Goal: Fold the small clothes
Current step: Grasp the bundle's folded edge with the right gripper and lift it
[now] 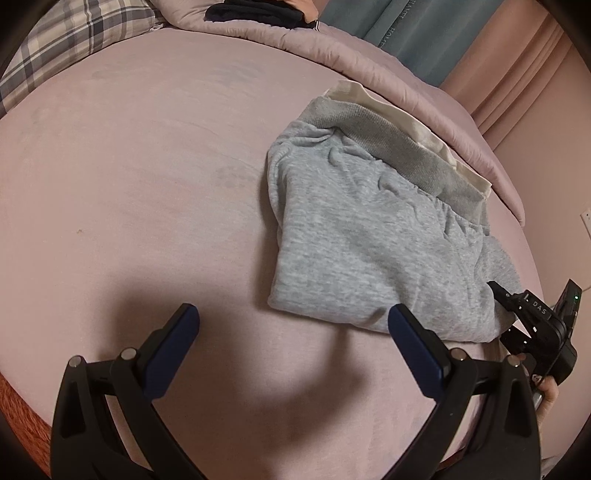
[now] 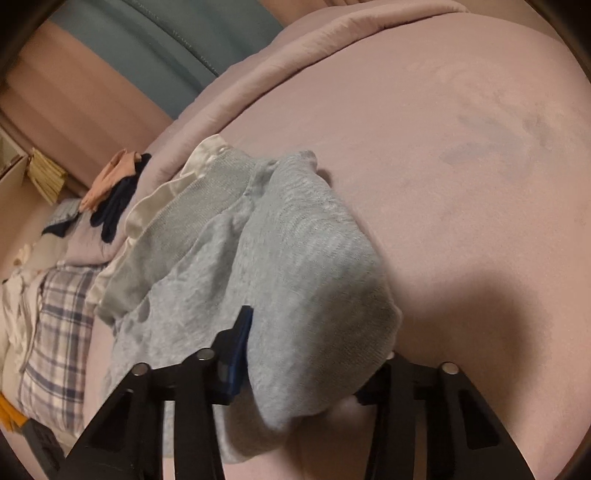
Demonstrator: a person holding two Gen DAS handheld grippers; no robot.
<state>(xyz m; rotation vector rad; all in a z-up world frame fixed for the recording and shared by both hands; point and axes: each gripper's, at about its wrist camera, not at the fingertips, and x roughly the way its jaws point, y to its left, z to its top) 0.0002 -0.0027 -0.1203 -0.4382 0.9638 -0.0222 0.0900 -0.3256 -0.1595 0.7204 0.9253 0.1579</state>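
My left jaws (image 1: 293,323) stood spread wide over the pink bed (image 1: 147,184), nothing between them, their shadow dark on the sheet just beyond. The right blue pad sat just beside the near edge of the grey garment (image 1: 369,236) without pressing it.

My right jaws (image 2: 314,350) pinched a thick fold of that garment at its near right corner: the left blue pad (image 2: 236,354) lay against the cloth, while the other pad was hidden under the bunched fabric. In the left view the right tool showed at the garment's near right end, my hand (image 1: 550,391) behind it.

The garment lay on the right part of the bed, loosely folded, its ribbed darker band (image 1: 417,151) along the far side. A white cloth (image 1: 391,110) showed from beneath that band.

Farther off, a pink quilt (image 1: 369,59) was heaped along the bed's far edge. Dark and peach clothes (image 2: 114,188) lay on it, and a plaid pillow (image 1: 74,48) sat at the far left. Beyond hung a teal curtain (image 1: 424,33) beside a pink one (image 1: 528,74).
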